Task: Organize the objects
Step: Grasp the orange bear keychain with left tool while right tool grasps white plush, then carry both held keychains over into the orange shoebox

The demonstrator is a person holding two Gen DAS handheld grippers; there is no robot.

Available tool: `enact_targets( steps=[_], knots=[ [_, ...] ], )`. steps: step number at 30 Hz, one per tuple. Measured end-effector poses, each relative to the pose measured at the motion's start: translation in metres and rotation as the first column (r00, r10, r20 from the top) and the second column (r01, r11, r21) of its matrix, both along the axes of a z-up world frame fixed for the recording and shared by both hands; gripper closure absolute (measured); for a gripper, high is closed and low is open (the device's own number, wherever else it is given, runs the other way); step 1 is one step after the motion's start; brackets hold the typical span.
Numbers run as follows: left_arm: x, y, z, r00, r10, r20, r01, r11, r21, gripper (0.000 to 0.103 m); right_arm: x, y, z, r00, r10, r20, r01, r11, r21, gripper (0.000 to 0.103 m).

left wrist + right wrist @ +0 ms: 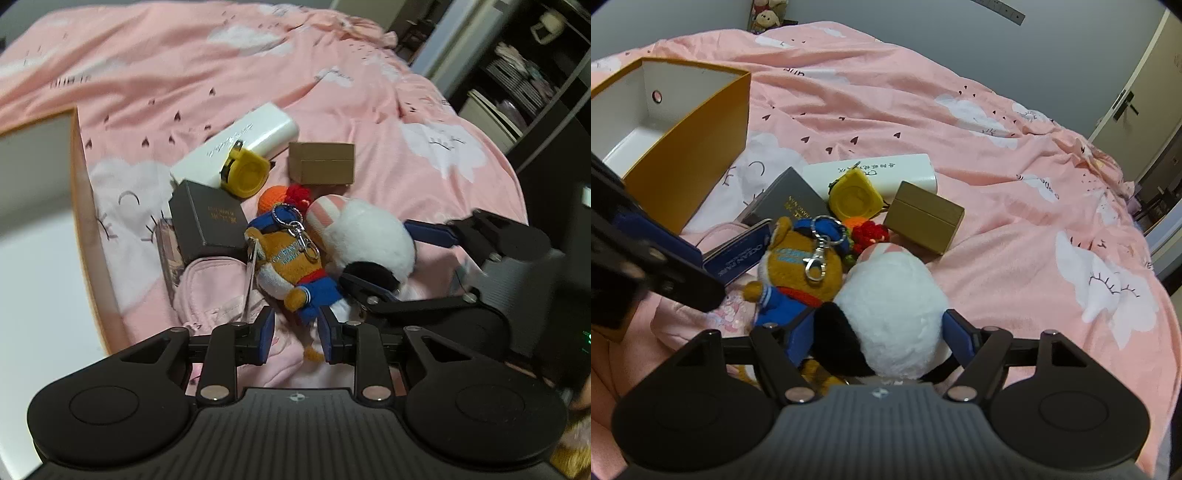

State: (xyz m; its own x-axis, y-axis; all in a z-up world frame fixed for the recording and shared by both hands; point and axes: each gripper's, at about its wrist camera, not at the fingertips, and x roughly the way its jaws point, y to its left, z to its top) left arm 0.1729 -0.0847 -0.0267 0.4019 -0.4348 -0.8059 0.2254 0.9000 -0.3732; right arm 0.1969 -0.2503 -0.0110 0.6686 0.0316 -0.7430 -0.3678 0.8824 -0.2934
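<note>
A pile lies on the pink duvet: a white plush toy (894,314) with a black ear, a brown bear keychain plush (291,266) in blue clothes, a yellow tape measure (245,173), a dark grey box (208,221), a white case (236,147), a brown cardboard box (321,162) and a pink pouch (214,288). My right gripper (882,339) has its fingers on both sides of the white plush (369,236), open around it. My left gripper (295,332) is open just short of the bear's legs.
An open orange box (687,155) with a white inside stands at the left of the pile. A blue tin (738,251) lies beside the bear. Dark shelves (517,92) stand past the bed's right edge.
</note>
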Motion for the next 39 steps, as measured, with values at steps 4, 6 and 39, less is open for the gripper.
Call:
enact_targets(
  steps=[4, 6, 39],
  knots=[
    [0.013, -0.004, -0.012, 0.998, 0.046, -0.052, -0.048, 0.998, -0.029, 0.051, 0.011, -0.019, 0.002, 0.999, -0.024, -0.035, 0.027, 0.995, 0.094, 0.027],
    [0.018, -0.006, -0.018, 0.995, 0.076, -0.070, -0.078, 0.996, -0.034, 0.048, 0.015, -0.028, 0.002, 0.998, -0.036, -0.056, 0.044, 0.989, 0.140, 0.027],
    [-0.009, 0.019, 0.027, 0.981, 0.145, 0.126, -0.129, 0.984, -0.126, 0.055, -0.017, -0.042, 0.044, 0.984, -0.156, -0.086, 0.178, 0.881, 0.438, 0.038]
  ],
)
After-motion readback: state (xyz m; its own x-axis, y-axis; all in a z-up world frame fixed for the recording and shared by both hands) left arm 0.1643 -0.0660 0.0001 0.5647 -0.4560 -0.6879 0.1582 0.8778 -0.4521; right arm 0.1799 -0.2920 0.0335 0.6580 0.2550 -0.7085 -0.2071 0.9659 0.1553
